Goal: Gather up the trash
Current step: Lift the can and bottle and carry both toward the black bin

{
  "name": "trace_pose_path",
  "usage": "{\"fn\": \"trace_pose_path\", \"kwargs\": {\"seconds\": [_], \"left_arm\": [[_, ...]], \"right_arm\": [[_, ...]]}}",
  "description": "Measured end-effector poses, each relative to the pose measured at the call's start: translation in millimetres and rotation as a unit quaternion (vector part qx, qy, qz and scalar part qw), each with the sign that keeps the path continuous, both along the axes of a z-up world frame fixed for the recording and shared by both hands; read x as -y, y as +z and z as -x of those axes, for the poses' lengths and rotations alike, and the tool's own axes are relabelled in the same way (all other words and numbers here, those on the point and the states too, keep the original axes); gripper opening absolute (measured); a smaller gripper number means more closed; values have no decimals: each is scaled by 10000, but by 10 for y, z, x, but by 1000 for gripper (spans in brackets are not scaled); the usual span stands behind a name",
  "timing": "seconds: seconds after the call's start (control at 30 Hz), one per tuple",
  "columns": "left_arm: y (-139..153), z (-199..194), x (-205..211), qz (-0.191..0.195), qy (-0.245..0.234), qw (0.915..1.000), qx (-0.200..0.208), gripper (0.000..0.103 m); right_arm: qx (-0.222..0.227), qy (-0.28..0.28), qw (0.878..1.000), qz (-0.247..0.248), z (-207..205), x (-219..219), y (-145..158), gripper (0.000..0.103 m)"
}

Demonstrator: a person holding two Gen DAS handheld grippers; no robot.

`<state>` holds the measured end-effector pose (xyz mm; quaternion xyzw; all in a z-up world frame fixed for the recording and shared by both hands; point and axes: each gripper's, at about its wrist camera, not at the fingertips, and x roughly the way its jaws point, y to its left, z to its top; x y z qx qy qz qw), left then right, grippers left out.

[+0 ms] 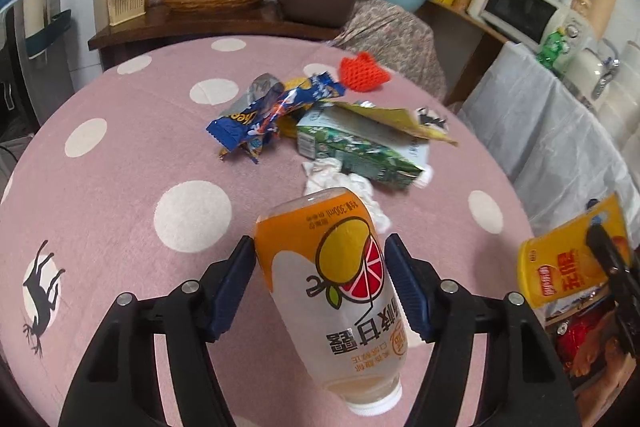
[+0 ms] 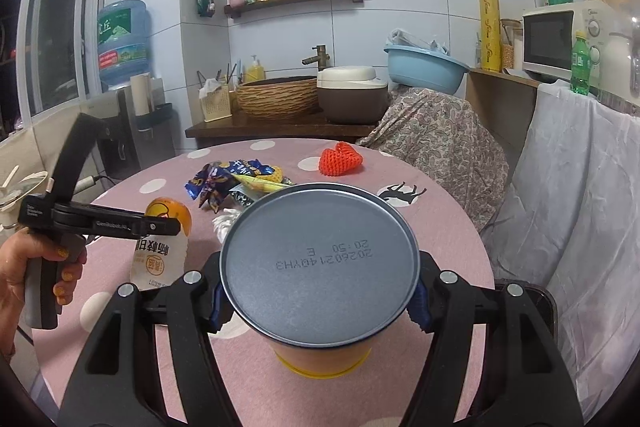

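My left gripper [image 1: 320, 283] is shut on an orange-and-white drink bottle [image 1: 332, 291], held cap toward the camera above the pink dotted tablecloth [image 1: 120, 187]. The bottle also shows in the right wrist view [image 2: 164, 239]. My right gripper [image 2: 320, 291] is shut on a yellow chip canister [image 2: 320, 267], its grey metal base facing the camera; the canister shows at the right edge of the left view [image 1: 568, 267]. On the table lie blue snack wrappers [image 1: 272, 115], a green carton [image 1: 360, 147], crumpled white tissue [image 1: 344, 187] and an orange foam net [image 1: 362, 71].
A counter behind the table holds a woven basin [image 2: 276, 99], a rice cooker [image 2: 352, 95] and a blue plastic basin [image 2: 424, 67]. A cloth-draped chair [image 2: 440, 147] and a white-covered unit [image 2: 580, 187] stand to the right. A water dispenser [image 2: 124, 67] is at the left.
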<state>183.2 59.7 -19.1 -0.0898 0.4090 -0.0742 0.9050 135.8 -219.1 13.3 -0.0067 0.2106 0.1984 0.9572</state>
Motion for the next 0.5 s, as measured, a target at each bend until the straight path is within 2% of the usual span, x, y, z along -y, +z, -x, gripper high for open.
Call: {"fn": "trace_pose_path", "kwargs": {"seconds": [0.2, 0.5], "left_arm": [[194, 335, 213, 82, -224, 9985, 487, 65], [405, 540, 742, 157, -776, 9923, 953, 64]], "right_arm": [[10, -20, 9998, -205, 216, 183, -23, 66], [5, -305, 9984, -485, 497, 594, -108, 66]]}}
